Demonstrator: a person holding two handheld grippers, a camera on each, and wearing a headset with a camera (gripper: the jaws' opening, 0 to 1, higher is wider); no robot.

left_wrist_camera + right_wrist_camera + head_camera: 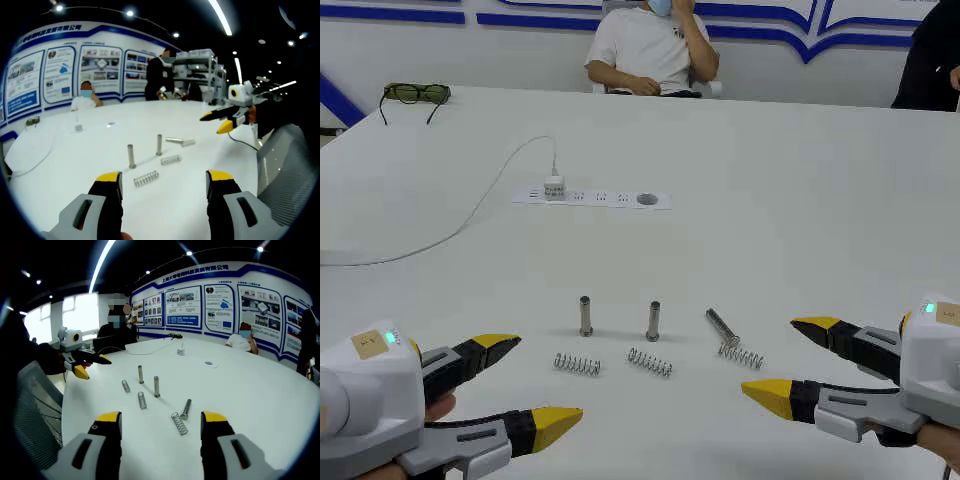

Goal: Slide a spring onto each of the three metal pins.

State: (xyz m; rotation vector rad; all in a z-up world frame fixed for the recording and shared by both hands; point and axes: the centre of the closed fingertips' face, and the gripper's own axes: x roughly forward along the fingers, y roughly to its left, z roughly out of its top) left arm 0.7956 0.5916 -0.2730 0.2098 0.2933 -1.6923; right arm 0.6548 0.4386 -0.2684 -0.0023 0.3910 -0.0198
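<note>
Toward the near edge of the white table (800,180), two upright pins (585,315) and one fallen pin (722,327) each have a loose spring (650,361) beside them, between the left gripper (545,376) and right gripper (770,355), both with jaws released and holding nothing.

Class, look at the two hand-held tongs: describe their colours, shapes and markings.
The left tongs and right tongs match. Each has a boxy white body with a tan sticker and a small green light. Two grey-and-black arms extend from the body and taper to pointed yellow tips.
</note>
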